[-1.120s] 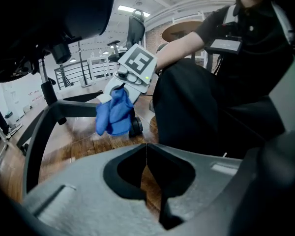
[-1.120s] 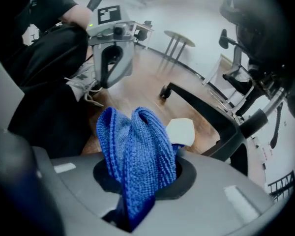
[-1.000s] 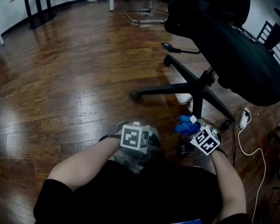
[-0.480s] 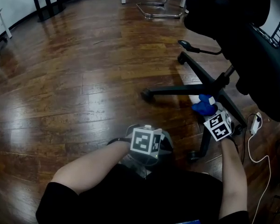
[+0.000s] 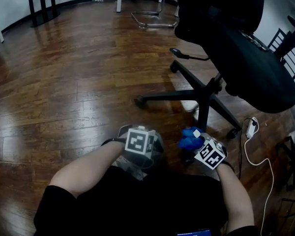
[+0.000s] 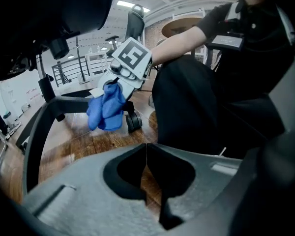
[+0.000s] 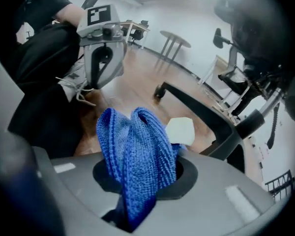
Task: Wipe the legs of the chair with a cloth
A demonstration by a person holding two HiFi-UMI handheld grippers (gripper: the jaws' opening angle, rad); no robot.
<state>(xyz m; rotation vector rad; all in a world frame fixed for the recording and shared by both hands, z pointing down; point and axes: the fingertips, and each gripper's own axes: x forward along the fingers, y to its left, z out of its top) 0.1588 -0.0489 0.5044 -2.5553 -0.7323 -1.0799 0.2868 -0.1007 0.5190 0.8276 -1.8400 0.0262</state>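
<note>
The right tongs [image 5: 197, 142] pinch the blue cloth [image 7: 135, 156]. It is bunched between the two jaws and stands out of them in thick folds, with a small white tag [image 7: 180, 130] beside it. The left tongs [image 6: 146, 171] are pressed together with nothing between them, and they are held low in front of the person [image 5: 137, 200] (they take no part in the wiping, as far as we can judge).

Half a second ago the cloth was high on the near leg [image 5: 202, 116] of the chair [image 5: 246, 58], close to the centre column [image 5: 216, 85]. Now it is back at the outer end of this leg, near the wheel [image 6: 133, 122], where it also was one second ago. So we read one full stroke, up along the leg and down again.

Whether the cloth presses on the leg at this moment we cannot tell; it is just beside it. For the task, we judge that the near leg has got at least one pass. The other legs, spread over the wooden floor [image 5: 64, 82], are probably still to do.
</note>
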